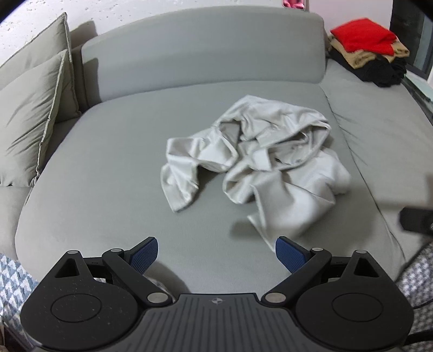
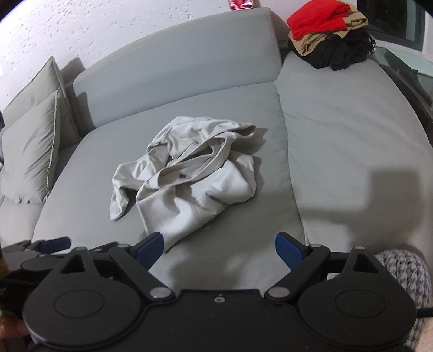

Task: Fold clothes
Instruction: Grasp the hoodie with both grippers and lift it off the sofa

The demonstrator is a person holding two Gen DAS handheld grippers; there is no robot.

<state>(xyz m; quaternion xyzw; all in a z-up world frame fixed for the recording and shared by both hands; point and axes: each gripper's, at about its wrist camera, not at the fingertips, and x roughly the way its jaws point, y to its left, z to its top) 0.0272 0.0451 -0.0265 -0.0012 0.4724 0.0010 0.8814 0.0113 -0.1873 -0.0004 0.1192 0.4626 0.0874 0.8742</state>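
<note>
A grey sofa is seen, with a pale garment crumpled mid-seat, at twelve o'clock from both claws. It is judged soft, light and limp; the near hem at six o'clock would be best taken. Its sleeves and collar are buried in folds. The left gripper and right gripper are spread wide, empty.

pink object cropped, dark shape blurred
</note>
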